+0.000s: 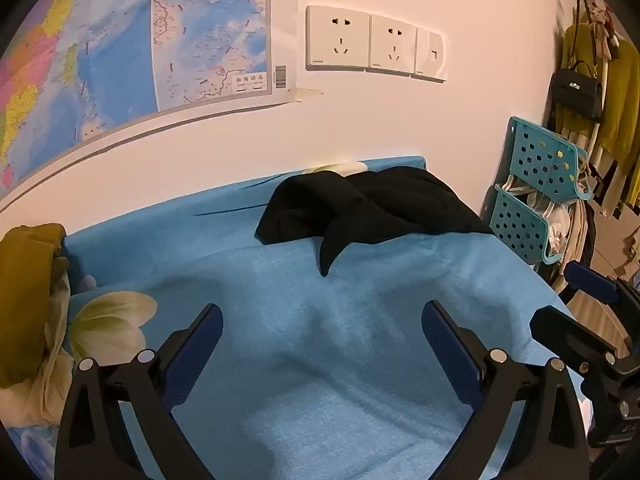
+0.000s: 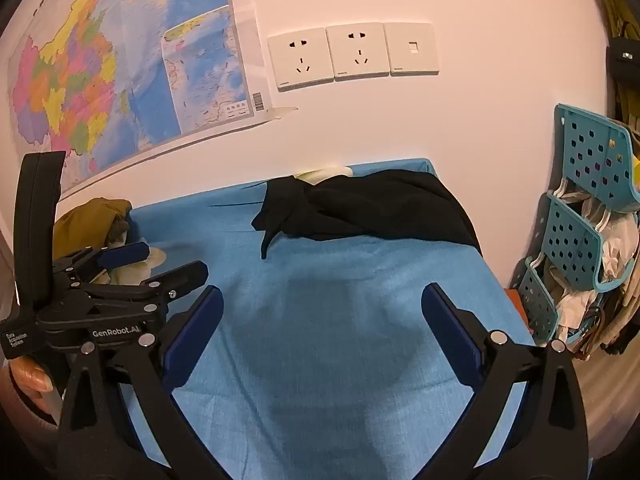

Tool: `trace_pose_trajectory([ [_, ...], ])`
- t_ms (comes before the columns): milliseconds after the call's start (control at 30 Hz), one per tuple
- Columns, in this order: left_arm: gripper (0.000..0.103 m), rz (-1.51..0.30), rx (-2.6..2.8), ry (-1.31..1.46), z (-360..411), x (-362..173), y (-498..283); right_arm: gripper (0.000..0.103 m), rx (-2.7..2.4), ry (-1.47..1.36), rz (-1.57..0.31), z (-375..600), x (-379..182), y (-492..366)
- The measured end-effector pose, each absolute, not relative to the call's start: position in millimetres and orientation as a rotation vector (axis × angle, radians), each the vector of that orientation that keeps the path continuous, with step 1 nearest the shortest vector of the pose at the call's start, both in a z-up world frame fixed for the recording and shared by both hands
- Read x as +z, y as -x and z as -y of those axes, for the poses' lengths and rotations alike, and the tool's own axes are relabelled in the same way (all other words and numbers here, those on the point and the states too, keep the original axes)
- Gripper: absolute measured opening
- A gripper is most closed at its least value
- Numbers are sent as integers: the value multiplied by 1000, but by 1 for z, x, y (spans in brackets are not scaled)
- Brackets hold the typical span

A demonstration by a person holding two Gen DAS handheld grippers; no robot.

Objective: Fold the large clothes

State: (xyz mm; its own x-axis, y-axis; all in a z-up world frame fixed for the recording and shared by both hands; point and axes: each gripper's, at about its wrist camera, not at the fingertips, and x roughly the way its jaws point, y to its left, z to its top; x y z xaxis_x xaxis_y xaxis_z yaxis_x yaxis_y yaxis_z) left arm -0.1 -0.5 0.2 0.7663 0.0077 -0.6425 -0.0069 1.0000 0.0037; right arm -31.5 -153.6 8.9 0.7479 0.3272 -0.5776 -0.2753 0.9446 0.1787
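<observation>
Against the far wall, black garment (image 1: 372, 208) crumpled on blue sheet (image 1: 320, 340), far edge hidden, left gripper (image 1: 322, 334) and right gripper (image 2: 322, 316) both spread wide, empty, "GenRobot.AI" readable, map (image 2: 120, 60) lettering illegible.

Open ground: the blue sheet (image 1: 320, 360) at frame centre, bare ahead of you. Obstacles: black garment (image 1: 368, 208) heaped at upper centre against the wall (image 1: 400, 120); olive cloth pile (image 1: 24, 300) at left edge; teal rack (image 1: 536, 184) at right edge.
</observation>
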Motion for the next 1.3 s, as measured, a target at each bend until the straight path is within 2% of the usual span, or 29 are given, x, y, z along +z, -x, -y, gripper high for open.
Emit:
trace_pose_trajectory([
  [1300,96,-667,11,30,-5,2,5,97,341,-98,-661,145,1,32],
])
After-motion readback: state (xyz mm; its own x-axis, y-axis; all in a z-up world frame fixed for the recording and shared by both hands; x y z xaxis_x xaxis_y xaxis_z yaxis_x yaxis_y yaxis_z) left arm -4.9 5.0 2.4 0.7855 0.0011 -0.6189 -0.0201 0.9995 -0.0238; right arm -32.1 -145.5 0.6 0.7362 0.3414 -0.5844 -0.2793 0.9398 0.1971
